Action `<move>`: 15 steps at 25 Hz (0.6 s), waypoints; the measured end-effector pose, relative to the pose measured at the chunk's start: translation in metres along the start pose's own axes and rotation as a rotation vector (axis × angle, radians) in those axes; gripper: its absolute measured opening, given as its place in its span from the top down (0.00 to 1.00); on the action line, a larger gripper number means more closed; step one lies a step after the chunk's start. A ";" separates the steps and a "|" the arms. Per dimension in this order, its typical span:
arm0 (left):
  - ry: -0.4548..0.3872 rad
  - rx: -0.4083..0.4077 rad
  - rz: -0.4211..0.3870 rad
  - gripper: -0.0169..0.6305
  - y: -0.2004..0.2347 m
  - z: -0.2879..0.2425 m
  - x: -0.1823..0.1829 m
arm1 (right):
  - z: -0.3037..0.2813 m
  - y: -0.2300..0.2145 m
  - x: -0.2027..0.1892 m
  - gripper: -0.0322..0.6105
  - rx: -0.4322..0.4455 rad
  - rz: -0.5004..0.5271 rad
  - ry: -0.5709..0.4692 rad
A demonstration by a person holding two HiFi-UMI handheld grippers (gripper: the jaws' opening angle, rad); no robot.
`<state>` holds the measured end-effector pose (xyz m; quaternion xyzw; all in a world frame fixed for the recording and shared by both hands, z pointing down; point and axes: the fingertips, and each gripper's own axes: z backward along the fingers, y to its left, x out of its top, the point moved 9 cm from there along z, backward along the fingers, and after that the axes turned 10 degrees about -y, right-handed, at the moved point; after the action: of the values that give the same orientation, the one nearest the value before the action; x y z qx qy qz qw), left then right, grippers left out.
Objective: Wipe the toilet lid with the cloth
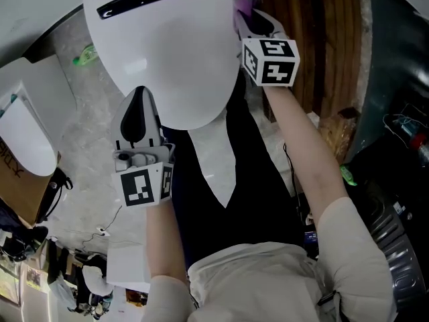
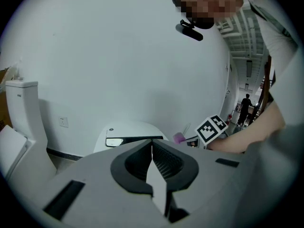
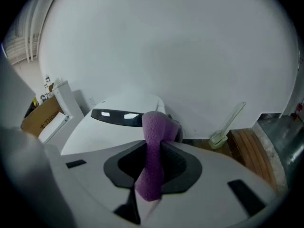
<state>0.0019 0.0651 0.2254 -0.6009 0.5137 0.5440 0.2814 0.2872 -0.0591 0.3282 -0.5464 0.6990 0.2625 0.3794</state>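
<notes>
A purple cloth (image 3: 153, 148) is seen clamped between the jaws of the right gripper (image 1: 249, 13), with a bunched fold standing up past the jaw tips and a tail hanging back behind them. It is held at the far right rim of the closed white toilet lid (image 1: 164, 52); whether the fabric is already touching the plastic cannot be told from any view. The left gripper (image 2: 152, 161) is held over the near edge of the lid with its jaws closed on each other and nothing between them. The cloth is judged to be light, soft and limp, a napped fabric that can be expected to fold and flop rather than keep a shape, so it is best held as it is here, pinched through a thick gather with enough left proud of the tips to serve as a pad. The lid is judged to be hard, glossy and gently domed, a surface over which the fabric should slide with little drag, and only modest downward pressure is thought to be needed. Care is called for so that bare jaw tips are not dragged across the plastic.
</notes>
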 end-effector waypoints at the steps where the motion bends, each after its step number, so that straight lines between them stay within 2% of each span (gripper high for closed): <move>1: 0.003 0.004 0.001 0.95 0.002 -0.001 0.000 | -0.009 -0.004 -0.001 0.81 -0.010 0.010 0.029; 7: 0.025 0.033 0.018 0.95 0.013 -0.006 -0.002 | -0.045 -0.016 -0.009 0.81 -0.050 0.074 0.147; 11: 0.031 0.037 0.027 0.95 0.016 -0.008 -0.004 | -0.060 -0.015 -0.011 0.81 -0.067 0.072 0.195; 15: 0.029 0.045 0.040 0.95 0.025 -0.002 -0.006 | -0.064 -0.007 -0.006 0.81 -0.130 0.044 0.222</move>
<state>-0.0198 0.0573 0.2373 -0.5918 0.5419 0.5288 0.2764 0.2790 -0.1072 0.3698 -0.5799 0.7300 0.2535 0.2578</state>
